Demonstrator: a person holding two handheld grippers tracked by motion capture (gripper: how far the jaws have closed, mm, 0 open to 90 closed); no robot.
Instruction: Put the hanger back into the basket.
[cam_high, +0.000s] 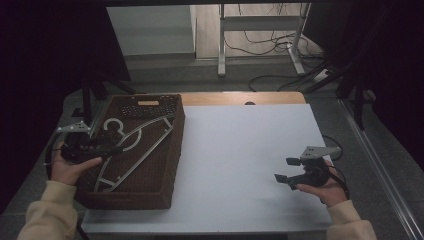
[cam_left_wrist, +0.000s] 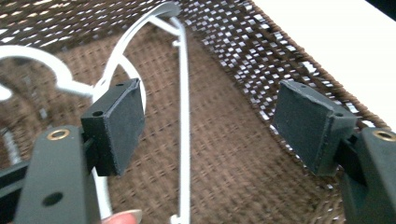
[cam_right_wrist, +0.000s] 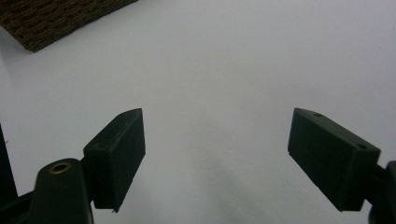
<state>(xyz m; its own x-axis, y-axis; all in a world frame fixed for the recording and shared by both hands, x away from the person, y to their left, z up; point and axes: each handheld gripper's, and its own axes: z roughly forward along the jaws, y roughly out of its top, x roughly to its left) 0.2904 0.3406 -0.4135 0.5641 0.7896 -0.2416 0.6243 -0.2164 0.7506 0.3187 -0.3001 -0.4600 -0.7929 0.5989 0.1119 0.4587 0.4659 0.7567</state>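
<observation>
step: hanger drop-off looks done | white hanger (cam_high: 134, 145) lies flat in the brown wicker basket (cam_high: 170, 165) | my left gripper (cam_left_wrist: 208, 126) spread above it, pinching nothing | my right gripper (cam_right_wrist: 219, 154) spread over bare table (cam_high: 240, 160) | next: i judge lifting the left clear of the rim

A lab-like recording room: dark curtains (cam_high: 45, 60) flank a white-topped desk (cam_high: 250, 160), loose black cables (cam_high: 270, 45) cross the floor.

We see a white clothes hanger (cam_high: 135, 145) lying flat inside the brown woven basket (cam_high: 172, 165) at the table's left side, its hook (cam_high: 112, 125) toward the far left corner and its straight bar running diagonally.
</observation>
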